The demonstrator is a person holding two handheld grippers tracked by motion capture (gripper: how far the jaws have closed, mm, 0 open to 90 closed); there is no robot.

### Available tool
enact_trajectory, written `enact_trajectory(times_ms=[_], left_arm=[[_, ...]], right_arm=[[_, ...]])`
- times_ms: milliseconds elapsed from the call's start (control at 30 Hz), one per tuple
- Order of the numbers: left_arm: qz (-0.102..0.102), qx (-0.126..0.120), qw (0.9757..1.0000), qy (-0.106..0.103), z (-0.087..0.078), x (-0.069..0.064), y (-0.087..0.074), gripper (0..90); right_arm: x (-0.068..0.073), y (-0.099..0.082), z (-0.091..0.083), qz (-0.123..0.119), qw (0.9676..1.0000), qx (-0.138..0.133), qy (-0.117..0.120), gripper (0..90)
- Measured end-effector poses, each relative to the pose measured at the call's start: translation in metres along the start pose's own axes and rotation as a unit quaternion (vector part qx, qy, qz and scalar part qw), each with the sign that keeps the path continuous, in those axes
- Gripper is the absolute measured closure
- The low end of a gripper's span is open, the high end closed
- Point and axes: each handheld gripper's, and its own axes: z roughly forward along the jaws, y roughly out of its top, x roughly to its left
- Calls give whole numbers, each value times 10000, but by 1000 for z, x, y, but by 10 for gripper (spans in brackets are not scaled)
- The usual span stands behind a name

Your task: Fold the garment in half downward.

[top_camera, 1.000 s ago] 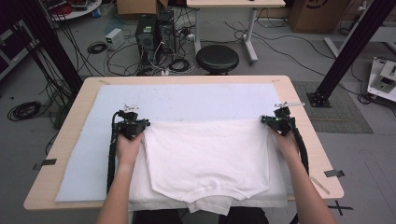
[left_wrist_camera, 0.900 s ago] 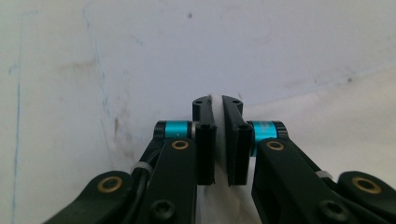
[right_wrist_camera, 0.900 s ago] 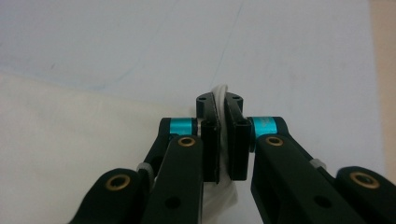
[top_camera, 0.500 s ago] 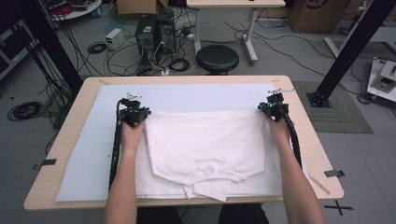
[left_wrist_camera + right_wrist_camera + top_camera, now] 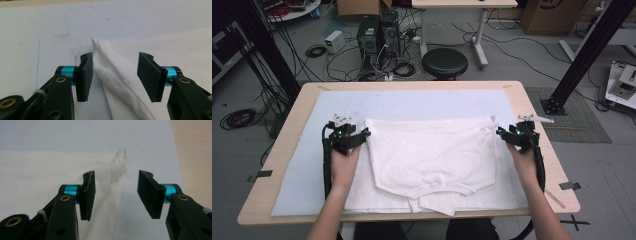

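A white T-shirt [image 5: 432, 155] lies folded on the pale blue mat [image 5: 412, 102], its upper layer doubled over with corners at the far left and far right. My left gripper [image 5: 362, 134] sits at the left corner, and its jaws have just been opening. In the left gripper view the gripper [image 5: 115, 56] stands open over the shirt's corner [image 5: 120, 75], pads clear of it. My right gripper [image 5: 502, 132] is at the right corner, its jaws likewise just opened. The right gripper view shows that gripper [image 5: 117, 173] with the shirt edge [image 5: 45, 170] under its left jaw, untouched.
The mat covers most of the wooden table [image 5: 542, 165], with bare wood at the sides. Beyond the far edge stand a black stool [image 5: 444, 62], computer towers [image 5: 377, 35] and floor cables. Black frame posts [image 5: 582, 55] rise at the right.
Both grippers carried the shirt's corners toward the far side, then opened and let them go. Both hands have since drawn back a little toward the person.
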Motion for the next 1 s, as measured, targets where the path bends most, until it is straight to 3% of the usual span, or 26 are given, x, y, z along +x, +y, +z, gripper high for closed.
enact_trajectory(times_ms=[67, 233, 333, 433, 500, 633, 767, 833, 900, 1000], left_arm=[[79, 35, 9999, -80, -15, -13, -14, 464], [113, 204, 9983, -533, -46, -40, -45, 464], [187, 367, 9968, -679, -59, -51, -56, 465], [167, 451, 9962, -733, -68, -57, -68, 465], [122, 514, 9955, -785, -71, -59, -75, 465], [33, 607, 9941, -898, -72, -61, -82, 479], [91, 698, 9915, -1093, -71, -65, -82, 629], [196, 712, 9902, -1187, -72, -68, -82, 766], [253, 690, 9900, -1206, -74, -69, -80, 859], [104, 657, 9885, -1359, -80, -64, -76, 872]], right_arm=[[6, -16, -15, -131, 9999, -13, -26, 486], [18, -46, -44, -272, 9996, 42, 38, 494], [25, -58, -59, -167, 9996, 35, 236, 505], [36, -72, -72, -96, 9989, 53, 463, 515], [44, -81, -78, -188, 9984, 100, 532, 532], [56, -94, -76, -318, 9967, 385, 644, 604], [56, -100, -67, -291, 9929, 738, 889, 802], [57, -100, -68, -386, 9922, 721, 936, 885], [58, -98, -72, -422, 9922, 688, 955, 895], [57, -95, -80, -404, 9921, 593, 1027, 898]])
